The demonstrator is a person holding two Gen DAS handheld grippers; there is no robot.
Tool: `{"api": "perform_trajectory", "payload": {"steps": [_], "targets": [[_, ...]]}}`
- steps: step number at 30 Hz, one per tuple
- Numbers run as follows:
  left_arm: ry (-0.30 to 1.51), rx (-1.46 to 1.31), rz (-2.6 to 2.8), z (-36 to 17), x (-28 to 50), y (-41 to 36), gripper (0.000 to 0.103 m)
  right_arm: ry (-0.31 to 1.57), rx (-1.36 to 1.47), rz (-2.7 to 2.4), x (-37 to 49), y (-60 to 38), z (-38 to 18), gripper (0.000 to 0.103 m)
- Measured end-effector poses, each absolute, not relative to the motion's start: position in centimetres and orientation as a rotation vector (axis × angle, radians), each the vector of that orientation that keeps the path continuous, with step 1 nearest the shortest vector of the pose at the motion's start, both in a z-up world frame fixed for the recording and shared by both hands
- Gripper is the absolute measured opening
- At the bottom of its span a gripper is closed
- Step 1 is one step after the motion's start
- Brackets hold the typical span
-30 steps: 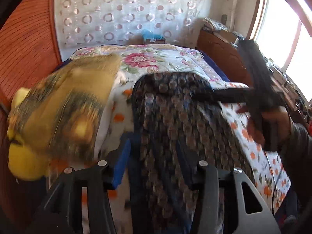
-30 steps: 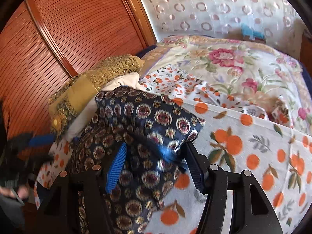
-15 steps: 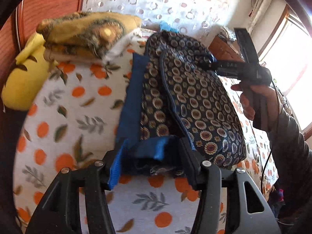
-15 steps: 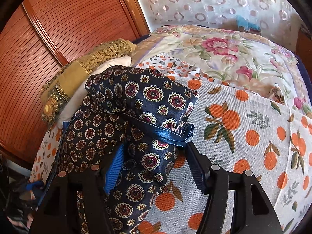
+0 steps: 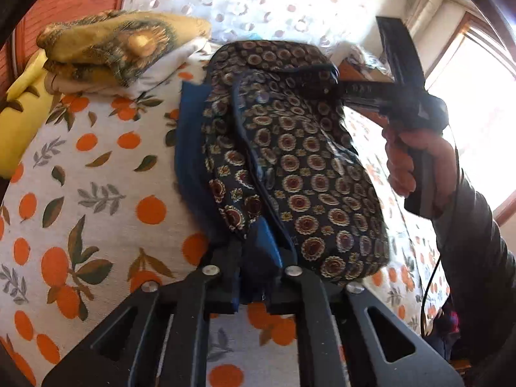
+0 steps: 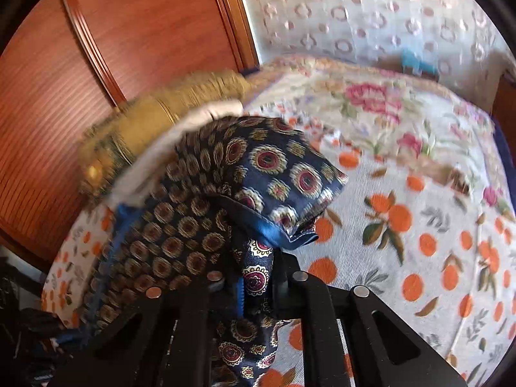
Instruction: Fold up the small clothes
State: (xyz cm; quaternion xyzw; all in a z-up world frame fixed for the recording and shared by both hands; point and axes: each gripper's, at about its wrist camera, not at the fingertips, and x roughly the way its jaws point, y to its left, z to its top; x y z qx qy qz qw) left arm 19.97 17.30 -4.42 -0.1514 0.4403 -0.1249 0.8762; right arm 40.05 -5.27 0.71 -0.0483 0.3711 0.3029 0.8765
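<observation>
A dark navy garment with gold-and-red medallions and a blue lining lies folded on the orange-print sheet. My left gripper is shut on its near blue edge. My right gripper is shut on the garment's other end, with cloth bunched between the jaws. In the left wrist view the right gripper reaches in from the right and pinches the far end of the garment, with a hand behind it.
A stack of folded yellow-and-white clothes sits at the sheet's far left, by a yellow cushion. A red-brown wooden wardrobe stands to the left. A floral bedspread and a patterned curtain lie beyond.
Both grippers have closed onto the garment's ends. The garment has come down from being held up and now lies folded on the sheet.
</observation>
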Motion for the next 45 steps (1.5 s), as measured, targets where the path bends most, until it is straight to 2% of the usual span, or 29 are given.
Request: {"api": "perform_trajectory", "payload": {"steps": [10, 17, 27, 38, 42, 45], "targets": [[0.711, -0.333, -0.325, 4.9, 19.9, 20.9, 0.006, 0.581, -0.121, 0.611, 37.2, -4.1, 10.0, 0.009], [0.608, -0.259, -0.254, 10.2, 21.3, 26.6, 0.006, 0.476, -0.160, 0.669, 36.3, 1.7, 17.1, 0.009], [0.457, -0.251, -0.106, 10.7, 21.5, 29.3, 0.006, 0.366, -0.186, 0.839, 33.6, 12.5, 24.8, 0.009], [0.334, -0.209, 0.044, 18.6, 16.5, 33.1, 0.006, 0.373, -0.157, 1.024, 35.1, 18.6, 27.6, 0.009], [0.345, -0.212, 0.066, 17.8, 17.0, 33.7, 0.006, 0.369, -0.119, 1.032, 38.4, 17.5, 27.4, 0.009], [0.391, -0.217, 0.031, 16.5, 18.7, 31.6, 0.006, 0.431, -0.095, 0.975, 41.5, 15.3, 24.5, 0.009]]}}
